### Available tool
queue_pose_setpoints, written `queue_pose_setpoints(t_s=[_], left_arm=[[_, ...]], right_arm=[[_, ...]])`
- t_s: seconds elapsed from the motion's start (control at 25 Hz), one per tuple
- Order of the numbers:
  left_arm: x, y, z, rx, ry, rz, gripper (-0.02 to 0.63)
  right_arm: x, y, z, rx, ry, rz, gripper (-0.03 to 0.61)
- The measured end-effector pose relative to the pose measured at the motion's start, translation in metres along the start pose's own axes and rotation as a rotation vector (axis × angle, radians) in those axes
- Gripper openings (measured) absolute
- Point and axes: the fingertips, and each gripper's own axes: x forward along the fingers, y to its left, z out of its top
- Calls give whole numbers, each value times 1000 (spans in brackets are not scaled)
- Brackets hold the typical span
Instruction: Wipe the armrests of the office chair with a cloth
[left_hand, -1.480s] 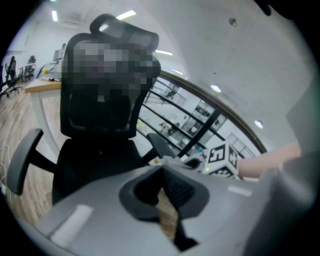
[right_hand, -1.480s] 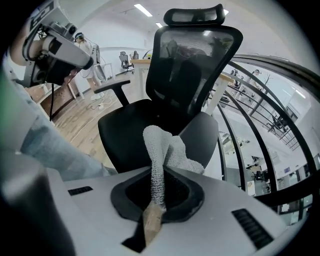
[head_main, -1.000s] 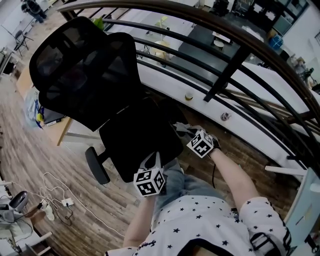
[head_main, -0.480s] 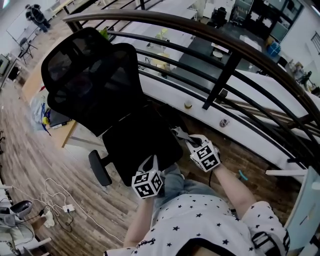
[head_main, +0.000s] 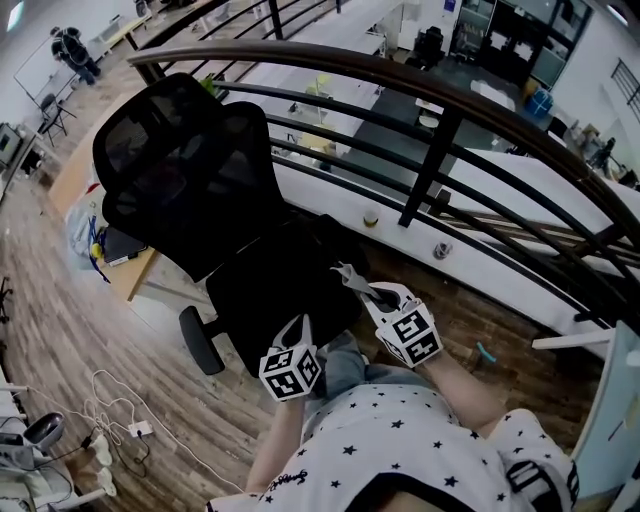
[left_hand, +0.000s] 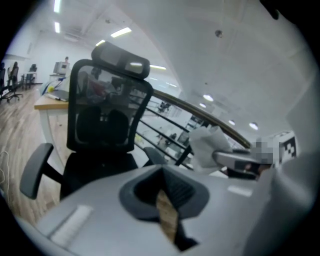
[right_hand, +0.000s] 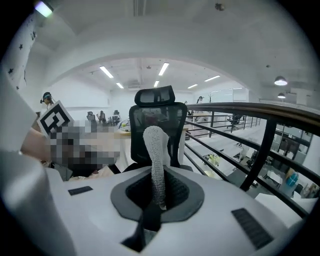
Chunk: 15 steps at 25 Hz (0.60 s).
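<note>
Large open-plan hall, viewed from an upper level: wood-plank floor (head_main: 55, 320) underfoot, and a dark metal railing (head_main: 440, 125) with a brown top rail sweeping from 11 o'clock to 4 o'clock across the head view. A pale desk (head_main: 135, 275) stands at 9 o'clock and loose white cables (head_main: 110, 395) lie at 8 o'clock. The office chair (head_main: 195, 165) stands just inside the railing. It is black, with a mesh back, headrest and padded seat. One dark armrest (head_main: 198, 340) projects at 7 o'clock of the seat. The second armrest (left_hand: 154, 156) shows in the left gripper view, on the railing side. The person stands at 6 o'clock of the seat, both grippers held near its front edge. The right gripper (right_hand: 159, 192) is clenched on the cloth (right_hand: 156, 150), a pale, knobbly-textured strip standing upright out of the jaws, at 4 o'clock of the seat, clear of both armrests. The left gripper (left_hand: 167, 200) has its jaws drawn almost together, with only a thin slit showing floor, and nothing between them.
</note>
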Motion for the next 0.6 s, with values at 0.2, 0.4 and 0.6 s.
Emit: queue_pose_setpoints(t_s=[0.2, 0.4, 0.6], left_arm=[[-9, -13, 0, 13, -14, -16, 8], [-11, -18, 1, 32, -23, -33, 8], [-12, -19, 0, 36, -23, -35, 6]], right_arm=[[-21, 15, 6, 15, -51, 4, 25], [-25, 20, 10, 27, -84, 0, 25], [-27, 20, 13, 37, -107, -4, 25]])
